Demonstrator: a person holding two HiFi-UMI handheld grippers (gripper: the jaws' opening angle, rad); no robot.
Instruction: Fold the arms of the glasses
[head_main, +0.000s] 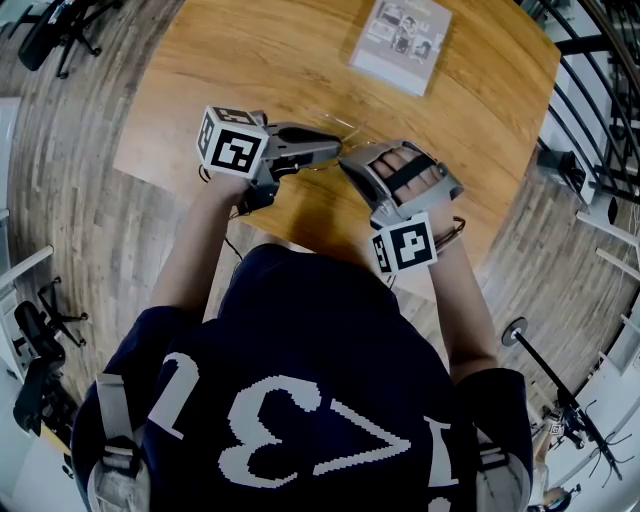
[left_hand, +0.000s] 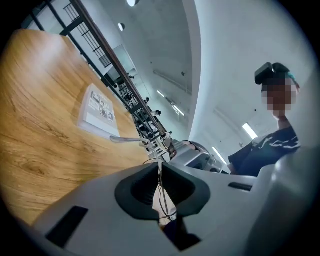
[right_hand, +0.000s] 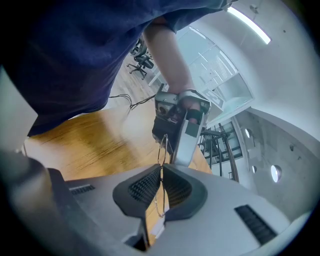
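The thin wire-framed glasses (left_hand: 156, 149) hang above the wooden table (head_main: 250, 60), held between both grippers. My left gripper (left_hand: 160, 166) is shut on the frame, and one slim arm (left_hand: 126, 140) sticks out to the left past the jaws. My right gripper (right_hand: 161, 169) is shut on the wire rim (right_hand: 163, 149), which rises above its pads. In the head view the left gripper (head_main: 335, 152) points right and the right gripper (head_main: 348, 164) points up-left, tips nearly meeting. There the glasses are only faint wire lines.
A flat printed booklet (head_main: 400, 32) lies at the far side of the table, also seen in the left gripper view as the booklet (left_hand: 97, 112). A black railing (head_main: 590, 90) runs past the right edge. Office chairs stand on the plank floor at left.
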